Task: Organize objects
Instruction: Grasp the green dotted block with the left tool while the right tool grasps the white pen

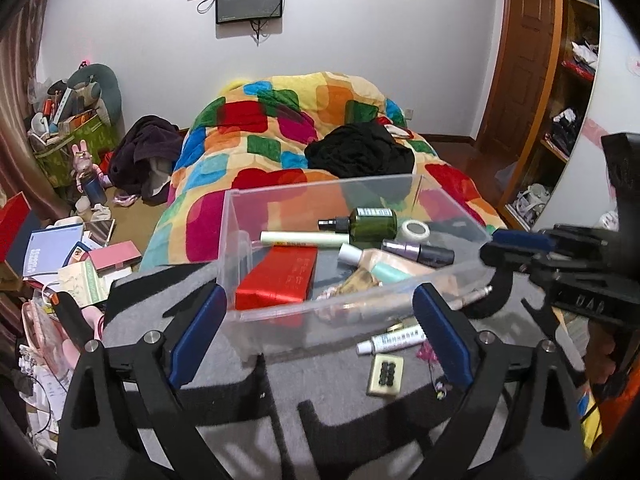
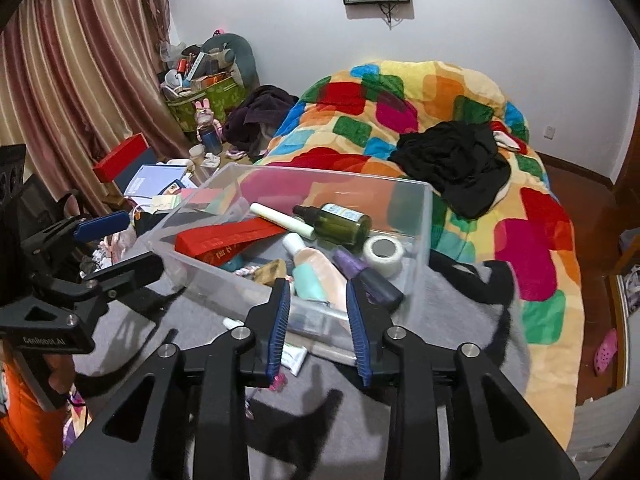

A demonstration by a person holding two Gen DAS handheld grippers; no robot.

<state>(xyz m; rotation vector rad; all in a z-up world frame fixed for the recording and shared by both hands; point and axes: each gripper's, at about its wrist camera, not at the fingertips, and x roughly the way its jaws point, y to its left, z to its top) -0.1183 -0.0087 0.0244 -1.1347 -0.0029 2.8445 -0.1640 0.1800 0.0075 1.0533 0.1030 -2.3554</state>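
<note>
A grey cloth with black shapes (image 1: 248,408) covers the near end of the bed; a clear plastic bin (image 1: 280,320) stands on it; just before the bin lie a small white tube (image 1: 390,339), a mahjong tile (image 1: 386,374) and a pink trinket (image 2: 279,381); a patchwork quilt (image 1: 256,152) lies beyond, black clothing (image 1: 360,152) heaped on it.

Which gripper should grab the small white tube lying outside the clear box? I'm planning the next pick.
Left, probably. The left gripper is open, and the white tube lies just ahead near its right finger. The right gripper points into the clear box.
</note>
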